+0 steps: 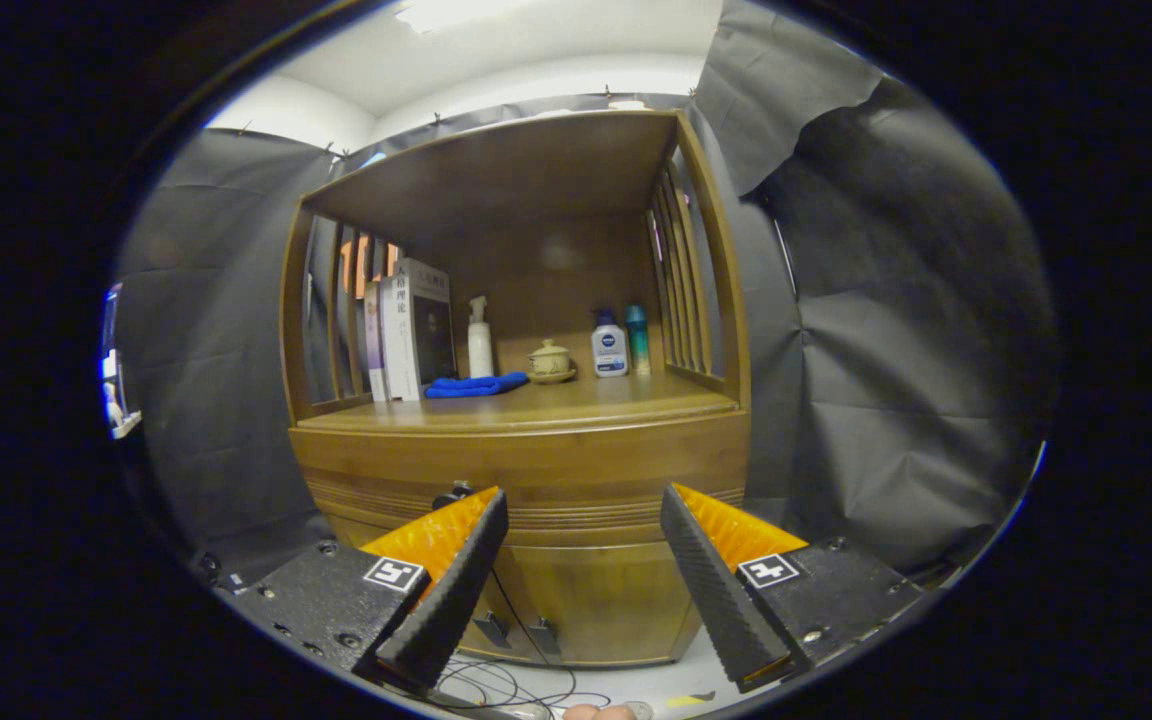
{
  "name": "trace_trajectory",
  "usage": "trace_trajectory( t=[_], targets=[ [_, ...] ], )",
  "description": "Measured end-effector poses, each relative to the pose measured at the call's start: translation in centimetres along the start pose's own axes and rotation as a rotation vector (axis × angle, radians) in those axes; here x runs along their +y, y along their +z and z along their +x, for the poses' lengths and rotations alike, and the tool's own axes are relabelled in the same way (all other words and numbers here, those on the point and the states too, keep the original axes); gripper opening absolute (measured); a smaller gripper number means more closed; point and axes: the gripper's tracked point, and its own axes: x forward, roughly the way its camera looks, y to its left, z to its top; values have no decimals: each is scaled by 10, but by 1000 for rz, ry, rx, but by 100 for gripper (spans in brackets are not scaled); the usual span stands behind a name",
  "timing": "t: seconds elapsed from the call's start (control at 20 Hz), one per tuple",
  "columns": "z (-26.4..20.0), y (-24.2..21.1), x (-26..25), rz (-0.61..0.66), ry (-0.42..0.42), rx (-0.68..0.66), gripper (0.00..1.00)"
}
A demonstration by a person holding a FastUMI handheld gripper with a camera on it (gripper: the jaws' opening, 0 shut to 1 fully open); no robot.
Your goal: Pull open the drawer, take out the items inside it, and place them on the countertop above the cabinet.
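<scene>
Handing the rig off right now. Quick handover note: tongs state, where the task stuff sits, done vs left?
Tongs: open, holding nothing, short of the cabinet front.
Drawer: shut; the band under the countertop, just beyond the fingertips. A dark knob sits by the left fingertip. Its contents are hidden.
Countertop: carries books, a white spray bottle, a blue cloth, a small lidded pot and two bottles at the back; front strip is bare.
Done: nothing yet.
Left: pull the drawer open, lift the items out, set them on the countertop.
</scene>
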Motion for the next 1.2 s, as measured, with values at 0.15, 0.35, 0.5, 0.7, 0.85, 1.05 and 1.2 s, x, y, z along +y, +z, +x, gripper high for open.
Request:
trace_trajectory(
  t=[0.15,0.35,0.5,0.7,0.85,1.05,1.2],
  targets=[
    [1,2,3,-15,-2,-1,99],
    [9,8,23,-69,10,0,99],
    [30,-6,47,-68,30,44,99],
    [53,-28,73,-51,44,86,99],
    [78,-42,90,-73,40,110,99],
    [101,-54,101,-97,25,119,99],
    [115,-61,107,-98,17,131,99]
  ],
)
